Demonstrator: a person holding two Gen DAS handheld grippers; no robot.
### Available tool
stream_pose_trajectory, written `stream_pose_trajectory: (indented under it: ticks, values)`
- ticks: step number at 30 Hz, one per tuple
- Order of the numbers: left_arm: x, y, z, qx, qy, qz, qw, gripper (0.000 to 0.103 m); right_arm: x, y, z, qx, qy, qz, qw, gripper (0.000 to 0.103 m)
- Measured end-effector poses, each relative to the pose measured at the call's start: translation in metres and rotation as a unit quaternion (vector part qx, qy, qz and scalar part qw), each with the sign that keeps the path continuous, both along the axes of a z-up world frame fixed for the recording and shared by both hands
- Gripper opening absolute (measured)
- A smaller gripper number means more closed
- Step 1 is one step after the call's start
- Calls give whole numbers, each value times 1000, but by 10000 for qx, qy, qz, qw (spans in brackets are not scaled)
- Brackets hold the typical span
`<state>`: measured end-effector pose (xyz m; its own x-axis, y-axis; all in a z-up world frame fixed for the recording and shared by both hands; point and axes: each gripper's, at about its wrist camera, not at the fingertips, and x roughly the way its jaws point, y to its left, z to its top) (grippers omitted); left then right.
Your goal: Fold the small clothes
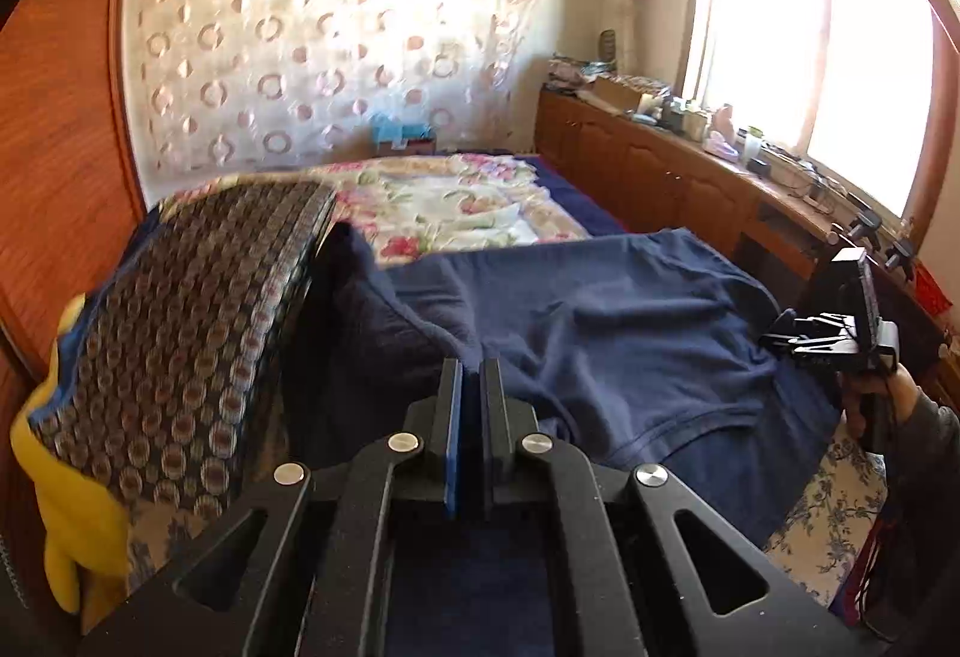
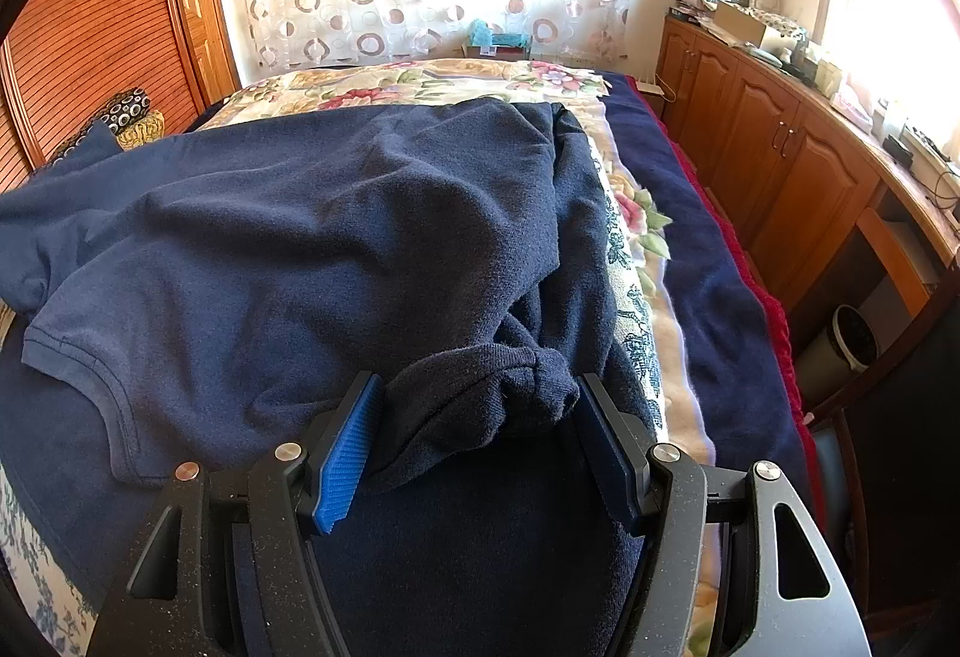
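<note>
A navy blue T-shirt (image 1: 630,333) (image 2: 312,213) lies spread across the bed. My left gripper (image 1: 471,378) is shut, pinching a fold of the shirt's left edge, and the cloth rises in a ridge up to its fingertips. My right gripper (image 2: 480,417) stands open at the shirt's right side, with a bunched, twisted roll of the shirt (image 2: 498,387) lying between its blue pads (image 2: 351,447). In the left wrist view the right gripper (image 1: 780,336) sits at the shirt's right edge, held by a hand (image 1: 888,393).
A floral quilt (image 1: 456,201) covers the bed beyond the shirt. A patterned pillow (image 1: 198,321) with a yellow cloth lies at the left. Wooden cabinets (image 2: 780,147) with clutter on top run along the right under a window. A wooden wardrobe (image 2: 90,57) stands at the left.
</note>
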<state>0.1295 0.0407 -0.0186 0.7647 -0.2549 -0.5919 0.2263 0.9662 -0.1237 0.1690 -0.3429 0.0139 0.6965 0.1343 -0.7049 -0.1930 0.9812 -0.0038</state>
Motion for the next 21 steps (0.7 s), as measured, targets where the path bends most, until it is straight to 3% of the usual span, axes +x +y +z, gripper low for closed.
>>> stream_pose_trajectory:
  ticks: [3, 6, 7, 17, 21]
  values:
    - [0, 10, -13, -224, 109, 78, 9997, 6, -1, 0, -1, 1, -16, -7, 10000, 64]
    - [-3, 14, -14, -274, 96, 102, 9995, 6, -9, 11, -3, -60, -236, 35, 9997, 21]
    - [-4, 14, -13, -280, 71, 106, 9995, 6, -12, 13, -6, -46, -290, 75, 9995, 13]
    - [-40, 25, 14, -947, -408, 110, 9946, 6, -58, 0, 37, 307, -1013, 350, 9938, 8]
    - [-66, 34, 8, -1082, -404, 231, 9930, 6, -82, -14, 43, 405, -1157, 345, 9919, 8]
